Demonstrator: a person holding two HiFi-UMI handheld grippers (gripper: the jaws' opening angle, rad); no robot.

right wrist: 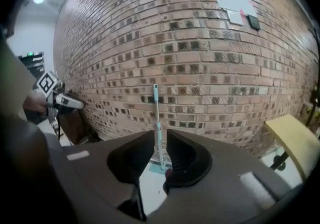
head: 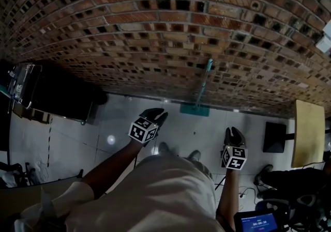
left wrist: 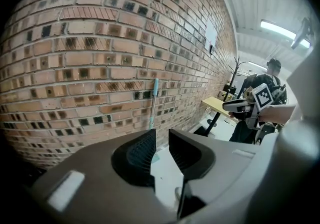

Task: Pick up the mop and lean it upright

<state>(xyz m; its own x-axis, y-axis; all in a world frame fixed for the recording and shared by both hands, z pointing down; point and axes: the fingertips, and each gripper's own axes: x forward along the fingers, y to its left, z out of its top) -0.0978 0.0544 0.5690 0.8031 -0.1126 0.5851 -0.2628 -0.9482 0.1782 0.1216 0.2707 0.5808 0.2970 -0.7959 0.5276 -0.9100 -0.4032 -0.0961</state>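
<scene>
Mop [head: 201, 90] stands upright against brick wall [head: 155, 29]: teal handle near vertical, its top resting on the bricks, flat teal mop head [head: 195, 109] down on pale floor [head: 170, 122] at the wall's foot. Only wall and floor carry it, as far as I can see from the head view. Both my tongs are well apart from it, held low in front of my body. Left gripper [head: 156, 116]: its own view shows the jaws a narrow gap apart, nothing between the pads, and the mop only as a thin line far beyond them. Right gripper [head: 234, 134]: same picture, jaws nearly together but with a slit of daylight between, empty; the handle lines up in that slit yet is plainly distant, over at the wall. Yellowish table [head: 309, 133] stands off to the right, well clear of the mop. My reading: pick-up and leaning both look done, since the mop is neither lying on the floor nor in either grip. What is left, if anything, is small: watch whether the head slides on the smooth floor or the handle rolls sideways along the bricks. Handle top sits on rough brick, which should help it hold; I see no tilt to either side worth correcting
</scene>
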